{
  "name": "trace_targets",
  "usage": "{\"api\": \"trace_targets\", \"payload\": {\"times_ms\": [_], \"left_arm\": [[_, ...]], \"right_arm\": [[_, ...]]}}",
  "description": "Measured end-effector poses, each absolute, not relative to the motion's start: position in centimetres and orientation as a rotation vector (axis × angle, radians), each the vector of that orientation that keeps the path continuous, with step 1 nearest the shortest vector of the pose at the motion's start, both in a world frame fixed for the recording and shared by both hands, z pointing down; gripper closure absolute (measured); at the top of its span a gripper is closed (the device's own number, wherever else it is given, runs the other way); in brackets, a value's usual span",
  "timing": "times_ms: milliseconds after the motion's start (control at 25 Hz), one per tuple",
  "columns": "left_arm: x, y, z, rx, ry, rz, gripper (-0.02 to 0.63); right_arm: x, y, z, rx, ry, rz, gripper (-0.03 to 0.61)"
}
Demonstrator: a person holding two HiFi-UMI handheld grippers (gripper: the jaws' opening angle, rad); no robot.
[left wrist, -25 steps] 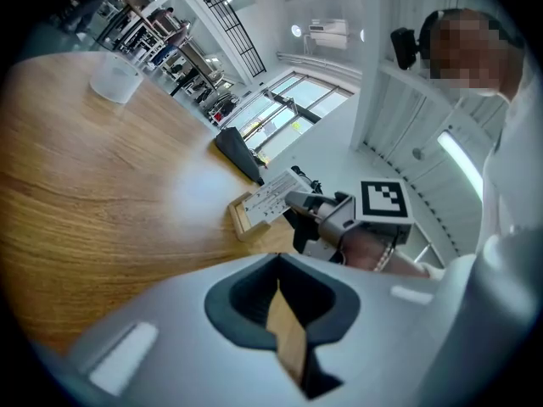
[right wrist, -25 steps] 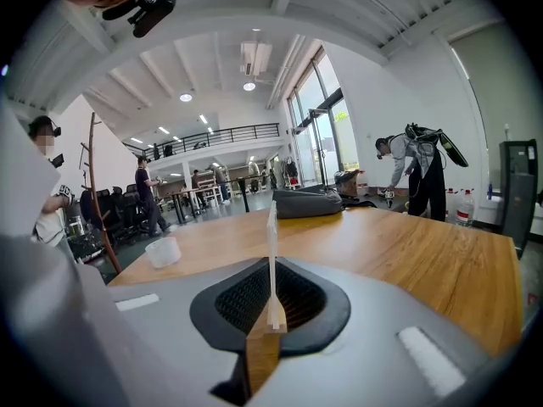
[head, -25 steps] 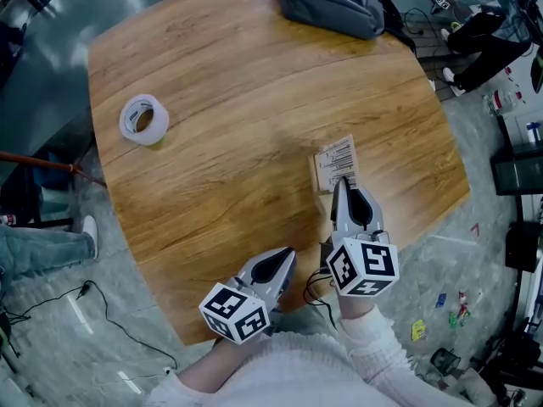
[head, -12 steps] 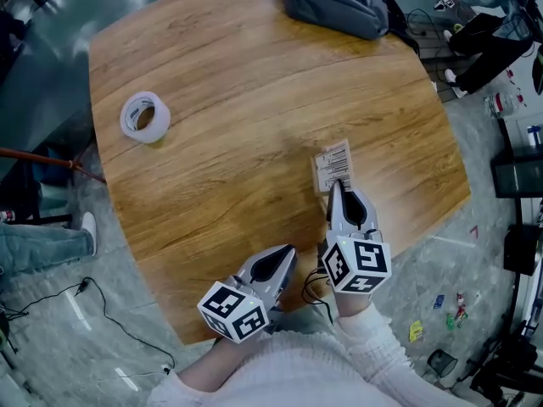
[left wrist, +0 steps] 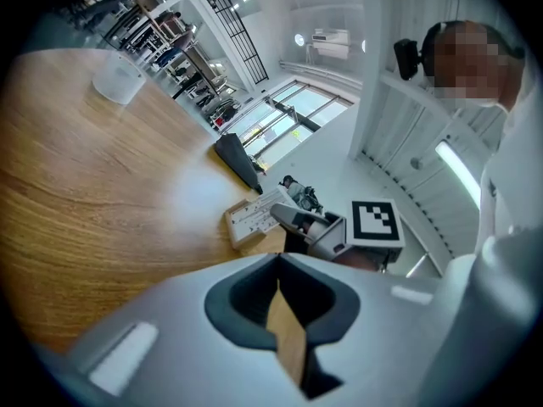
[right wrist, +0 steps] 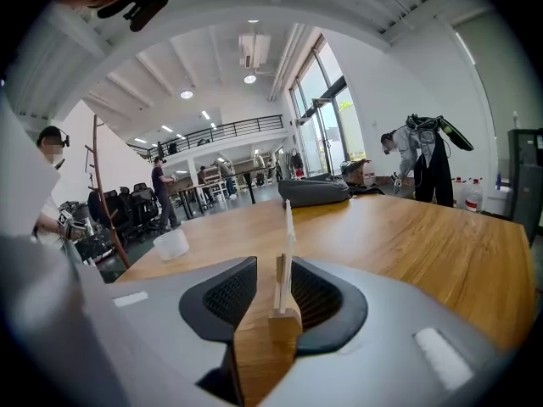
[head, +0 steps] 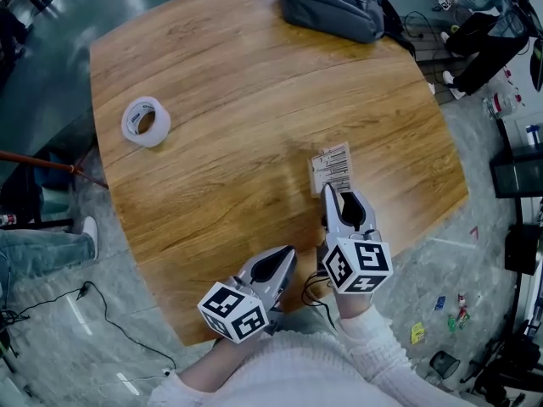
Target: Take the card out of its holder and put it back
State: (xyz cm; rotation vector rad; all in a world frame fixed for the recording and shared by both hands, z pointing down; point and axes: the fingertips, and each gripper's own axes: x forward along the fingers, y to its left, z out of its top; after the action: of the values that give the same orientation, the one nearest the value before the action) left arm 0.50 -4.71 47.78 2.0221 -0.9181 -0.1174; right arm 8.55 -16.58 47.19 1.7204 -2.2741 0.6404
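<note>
Card (head: 333, 168) looks reseated: nearest you, your left hand-held gripper (head: 284, 257) idles shut at the bench (head: 221, 142) edge; beyond, the jaws of your right hand-held gripper (head: 333, 195) are opening around it, upright in its holder (right wrist: 284, 320), letting go

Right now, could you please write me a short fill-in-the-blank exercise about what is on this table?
1. In the head view, the roll of tape lies to the ___ of the card.
2. The card stands upright in a small ___ holder.
3. The hand-held gripper with shut, empty jaws is the ___ one.

Missing words: left; wooden; left
</note>
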Motion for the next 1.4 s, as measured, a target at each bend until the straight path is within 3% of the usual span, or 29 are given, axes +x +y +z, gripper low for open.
{"api": "trace_targets", "payload": {"times_ms": [520,800,1400], "left_arm": [[0.9,-3.4,44.6,2.105,-0.91,-0.136,0.606],[1.6,-1.7,42.1,2.176,-0.905,-0.14,0.606],[-0.2,-1.6,39.8,2.206,-0.929,-0.199,0.606]], "right_arm": [[8.7,-11.3,43.3,1.656,-2.391,0.648,0.462],[7.8,-7.1,39.9,1.552,-2.538,0.611,0.583],[4.1,-3.5,38.1,1.344,-2.674,0.655,0.583]]}}
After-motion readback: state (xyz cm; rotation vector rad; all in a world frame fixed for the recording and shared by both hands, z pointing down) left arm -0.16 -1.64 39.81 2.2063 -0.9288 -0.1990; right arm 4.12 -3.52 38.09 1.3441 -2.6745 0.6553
